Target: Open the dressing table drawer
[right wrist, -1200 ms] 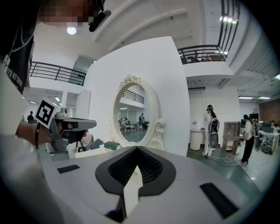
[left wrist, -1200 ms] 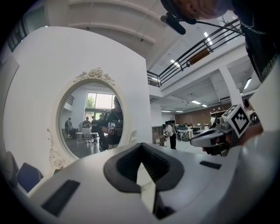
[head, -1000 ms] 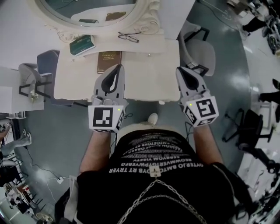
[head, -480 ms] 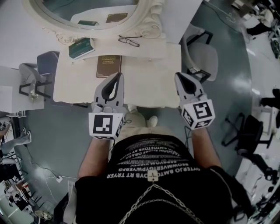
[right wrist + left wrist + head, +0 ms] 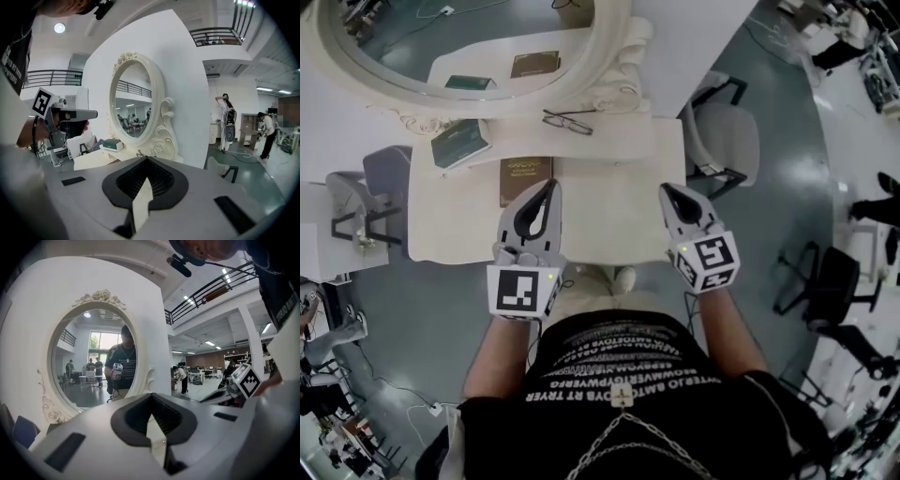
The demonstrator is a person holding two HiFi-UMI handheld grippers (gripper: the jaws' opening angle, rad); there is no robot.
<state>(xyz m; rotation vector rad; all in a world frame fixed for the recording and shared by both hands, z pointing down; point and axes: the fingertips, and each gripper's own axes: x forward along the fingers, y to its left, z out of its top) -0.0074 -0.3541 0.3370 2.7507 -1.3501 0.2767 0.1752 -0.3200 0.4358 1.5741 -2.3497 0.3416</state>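
Observation:
The cream dressing table [image 5: 609,225] stands in front of me under its oval mirror [image 5: 478,47]. Its top hides the front and the drawer face in the head view. A small knob [image 5: 618,161] shows on the low back tier. My left gripper [image 5: 547,186] hovers over the table top beside a brown book [image 5: 523,178], jaws shut and empty. My right gripper [image 5: 667,193] hovers over the top's right part, also shut and empty. In the left gripper view the left gripper [image 5: 151,397] points at the mirror [image 5: 93,362]. The right gripper [image 5: 146,160] faces the mirror's frame [image 5: 161,126].
A green book [image 5: 461,142] and a pair of glasses [image 5: 568,121] lie on the table's back tier. A grey chair [image 5: 727,141] stands at the table's right end and another chair [image 5: 384,173] at its left end. People stand far off across the hall.
Both grippers have sunk lower over the table top, the right one more. The head view has tipped so that the table and mirror sit lower in frame.

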